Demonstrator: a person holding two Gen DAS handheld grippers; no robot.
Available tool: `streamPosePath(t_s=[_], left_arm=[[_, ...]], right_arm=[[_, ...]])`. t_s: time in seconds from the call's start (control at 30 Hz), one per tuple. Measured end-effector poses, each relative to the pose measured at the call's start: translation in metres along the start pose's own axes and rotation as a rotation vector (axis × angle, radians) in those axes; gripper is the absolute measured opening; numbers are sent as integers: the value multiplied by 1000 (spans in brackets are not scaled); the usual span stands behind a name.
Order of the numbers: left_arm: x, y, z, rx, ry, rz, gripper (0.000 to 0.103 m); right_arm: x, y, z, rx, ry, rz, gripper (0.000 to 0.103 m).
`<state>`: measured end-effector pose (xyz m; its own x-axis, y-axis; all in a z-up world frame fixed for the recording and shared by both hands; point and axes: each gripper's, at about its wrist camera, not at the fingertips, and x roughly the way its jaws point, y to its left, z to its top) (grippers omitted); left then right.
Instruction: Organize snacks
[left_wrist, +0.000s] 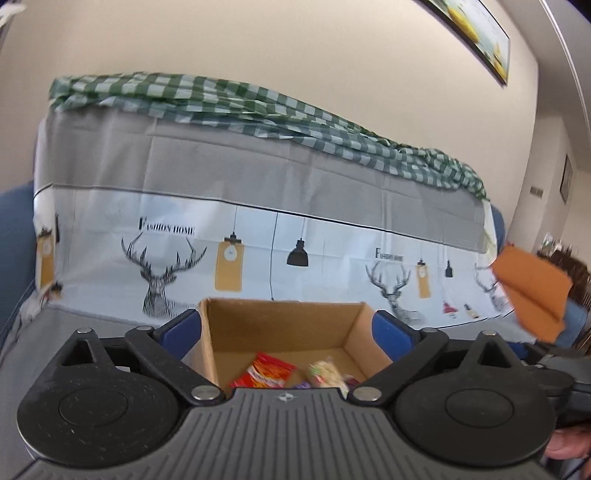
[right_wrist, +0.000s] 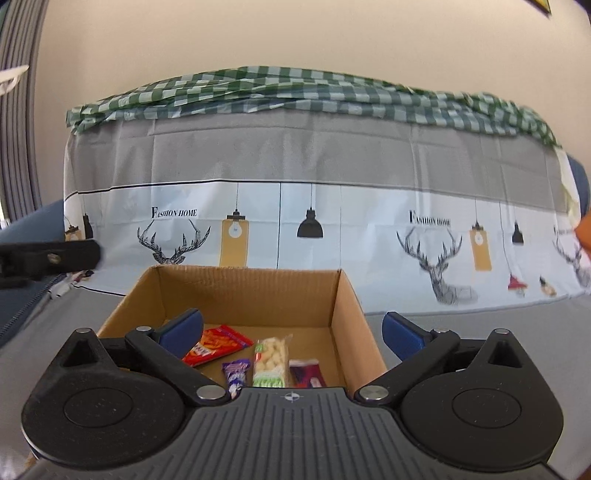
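Note:
An open cardboard box (right_wrist: 255, 291) stands on a cloth-covered surface and shows in both views (left_wrist: 280, 321). Inside lie a red-orange snack packet (right_wrist: 218, 343), a clear packet of pale puffs (right_wrist: 271, 360), a small purple wrapper (right_wrist: 234, 374) and a dark red packet (right_wrist: 308, 373). The red packet (left_wrist: 267, 371) and the pale packet (left_wrist: 327, 371) also show in the left wrist view. My left gripper (left_wrist: 286, 328) is open and empty, its blue pads on either side of the box. My right gripper (right_wrist: 291, 328) is open and empty over the box's near right part.
A sofa back draped in a grey and white deer-print cloth (right_wrist: 314, 221) rises behind the box, with a green checked cloth (right_wrist: 314, 92) on top. An orange cushion (left_wrist: 532, 295) sits at the right. The left gripper's arm (right_wrist: 48, 258) shows at the left edge.

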<state>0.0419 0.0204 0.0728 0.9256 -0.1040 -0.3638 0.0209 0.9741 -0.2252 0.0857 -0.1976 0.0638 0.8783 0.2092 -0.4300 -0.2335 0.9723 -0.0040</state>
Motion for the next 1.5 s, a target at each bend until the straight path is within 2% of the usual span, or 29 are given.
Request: streamPosePath(t_s=[0.1,0.17,0.27,0.33,0.4,0.5,0.6,0.7,0.93,1.5], left_arm=[[-24,-12,-10,-5,60,66,102],[-34,-19,-24,-47,135,52,102],[-42,-28,-51,-105,246,103,102],[-43,-33,-69,-124,284,137,102],[-42,-40,-87,-77,319,141,102],[-32,-44,-97,-30,378,134,102],[-28,-41,-97,-22,358,152,102],[-23,-35,-89,-60,350,162,102],[-16,-25,-87,-91,370,183,102],[-12,-26,-87,-88,371,165,102]], right_arm=[[-23,-6,-1,38,11,-1,102],[-37,-9,-7,59,32,2,102],[-51,-11,-25,59,72,4,102],[-56,-11,-40,47,90,-9,102],[-59,-7,-48,32,104,-25,102],[-57,3,-54,-36,121,0,102],[-52,3,-57,-30,144,-7,102],[-47,0,-58,-12,160,5,102],[-40,15,-60,-89,161,-5,102],[-32,15,-60,-68,177,-12,102]])
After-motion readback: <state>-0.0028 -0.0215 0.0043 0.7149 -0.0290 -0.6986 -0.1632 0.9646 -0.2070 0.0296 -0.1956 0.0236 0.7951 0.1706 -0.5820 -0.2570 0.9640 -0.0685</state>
